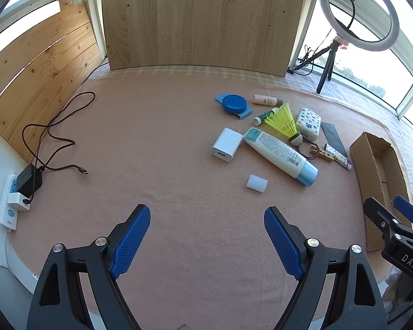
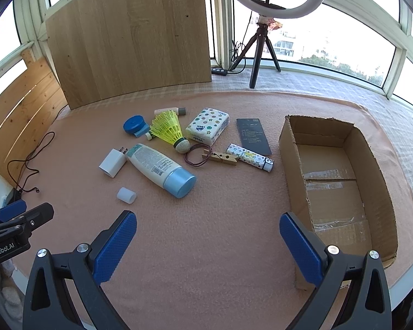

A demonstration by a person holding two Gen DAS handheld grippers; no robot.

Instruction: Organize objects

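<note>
1 lotion bottle (image 2: 159, 169) lies flat, cap toward camera.

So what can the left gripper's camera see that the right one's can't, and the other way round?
Only the left view shows the white power strip with its black charger plugged in. Only the right view looks into the cardboard box, showing its taped bottom with nothing in it, and a black power strip by the window. Both show the lotion bottle, yellow shuttlecock, tissue pack, white plug and ring light, and both grippers, left and right, wide open.
</note>
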